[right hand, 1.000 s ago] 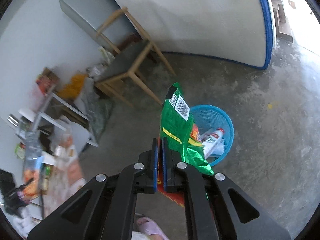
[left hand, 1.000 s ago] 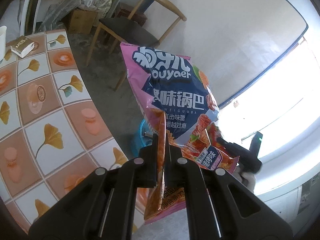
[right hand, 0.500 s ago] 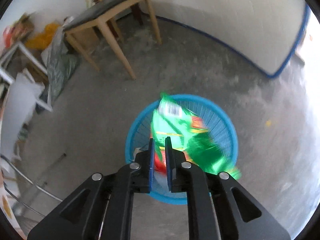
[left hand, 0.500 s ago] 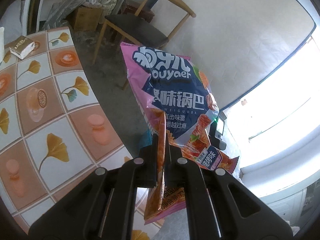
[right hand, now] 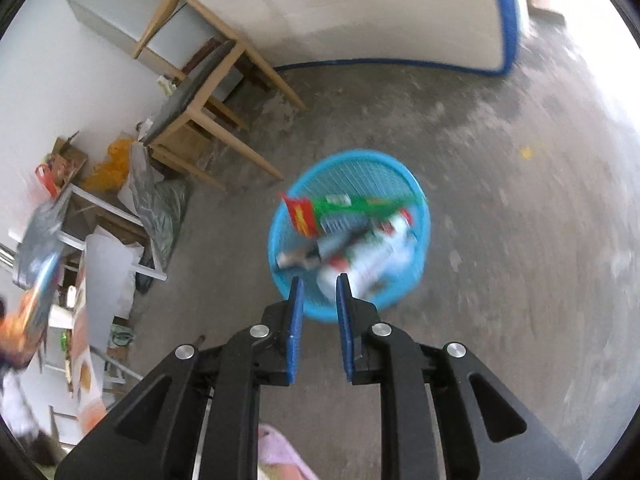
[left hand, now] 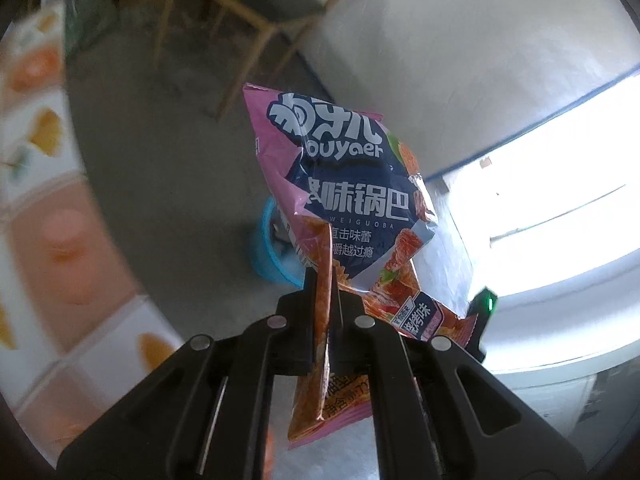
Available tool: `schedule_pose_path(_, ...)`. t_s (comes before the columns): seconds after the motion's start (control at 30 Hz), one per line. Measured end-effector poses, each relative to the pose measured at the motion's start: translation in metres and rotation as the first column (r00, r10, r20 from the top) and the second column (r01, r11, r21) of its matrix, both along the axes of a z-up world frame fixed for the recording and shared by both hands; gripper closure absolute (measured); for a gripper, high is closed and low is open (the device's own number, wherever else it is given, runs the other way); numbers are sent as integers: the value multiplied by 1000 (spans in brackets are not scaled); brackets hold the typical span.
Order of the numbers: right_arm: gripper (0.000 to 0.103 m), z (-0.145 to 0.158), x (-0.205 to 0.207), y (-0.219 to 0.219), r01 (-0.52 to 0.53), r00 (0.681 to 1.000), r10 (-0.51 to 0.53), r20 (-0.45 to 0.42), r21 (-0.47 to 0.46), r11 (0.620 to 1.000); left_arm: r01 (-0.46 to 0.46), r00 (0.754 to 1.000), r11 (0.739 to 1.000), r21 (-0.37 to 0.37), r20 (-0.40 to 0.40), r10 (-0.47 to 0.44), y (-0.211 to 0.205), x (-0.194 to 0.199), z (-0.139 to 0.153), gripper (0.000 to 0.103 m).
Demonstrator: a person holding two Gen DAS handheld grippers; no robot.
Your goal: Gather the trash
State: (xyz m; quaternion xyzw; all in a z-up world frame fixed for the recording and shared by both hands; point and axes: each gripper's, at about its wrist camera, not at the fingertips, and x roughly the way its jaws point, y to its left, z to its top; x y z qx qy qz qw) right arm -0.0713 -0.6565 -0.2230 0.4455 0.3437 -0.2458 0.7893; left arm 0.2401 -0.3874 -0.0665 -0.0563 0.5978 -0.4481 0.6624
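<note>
The blue bin [right hand: 350,236] stands on the floor below me to catch trash; the green wrapper [right hand: 352,204] lies inside it; my left claw [left hand: 323,280] pinches a pink snack bag [left hand: 340,184] above it; my right claw [right hand: 319,292] is opening, empty.

Right gripper [right hand: 318,280] opening, empty, above blue basket [right hand: 420,240] of trash.

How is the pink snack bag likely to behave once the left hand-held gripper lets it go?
The pink snack bag looks creased and thin, so probably floppy and light. It may flutter rather than drop straight. Pinched at one fold, the glossy film could slip.
</note>
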Motion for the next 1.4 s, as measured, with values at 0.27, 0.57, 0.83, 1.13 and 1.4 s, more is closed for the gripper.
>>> schedule_pose_path(0.27,85,-60,-114,50,164,986,-157,-54,180,970,5,969,994,109,-245,22,-100,20,-61,97)
schedule_pose_path(0.57,85,-86,-182,67,322,946,-298,-128,260,910,-61,904,992,108,-415,101,-173,34,-107,56)
schedule_pose_path(0.83,85,-83,-157,71,265,964,-249,-94,258,929,-47,898,999,11,-438,47,-134,29,-73,50)
schedule_pose_path(1.13,85,-25,-108,76,130,991,-129,-20,123,984,-6,967,992,-125,-255,-26,-44,13,24,49)
schedule_pose_path(1.4,69,44,-10,84,-105,994,106,7,-62,993,-24,976,995,-99,214,45,108,-6,116,32)
